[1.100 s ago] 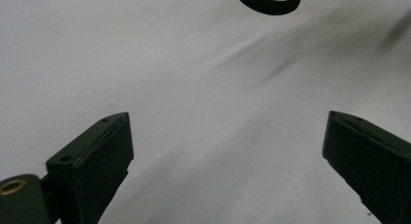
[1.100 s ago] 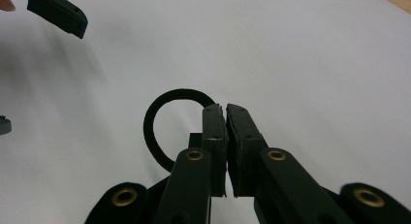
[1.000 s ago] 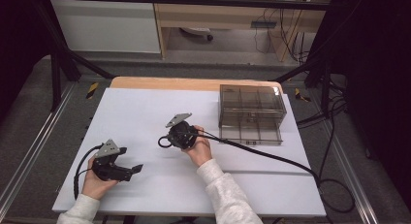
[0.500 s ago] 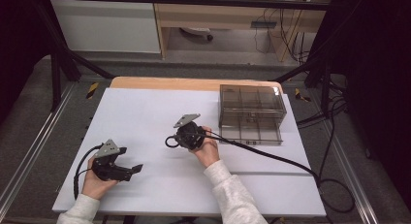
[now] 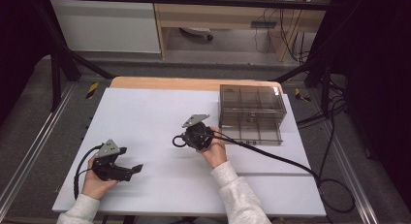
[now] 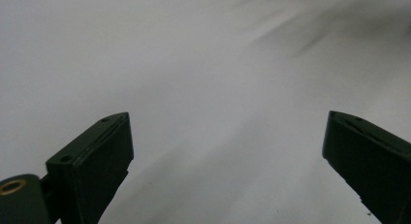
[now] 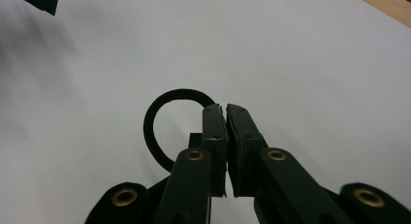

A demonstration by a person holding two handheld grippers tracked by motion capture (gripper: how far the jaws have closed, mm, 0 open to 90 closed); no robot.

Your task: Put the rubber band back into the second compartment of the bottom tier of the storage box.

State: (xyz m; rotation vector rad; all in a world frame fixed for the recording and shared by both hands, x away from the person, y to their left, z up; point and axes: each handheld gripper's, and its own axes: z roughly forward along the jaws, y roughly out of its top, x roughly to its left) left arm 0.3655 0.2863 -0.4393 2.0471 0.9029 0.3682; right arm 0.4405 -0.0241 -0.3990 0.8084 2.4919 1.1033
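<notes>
Black ring is pinched between right tool's closed tips.

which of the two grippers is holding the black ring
The right gripper, near the clear drawer box: its jaws are pinched shut on the black ring. The left gripper has its jaws wide apart with nothing between them.

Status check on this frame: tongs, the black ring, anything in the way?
Right tongs shut on black ring, held over the white table. Left tongs open, holding nothing. Clear drawer box sits beside the right hand; nothing in the way.
</notes>
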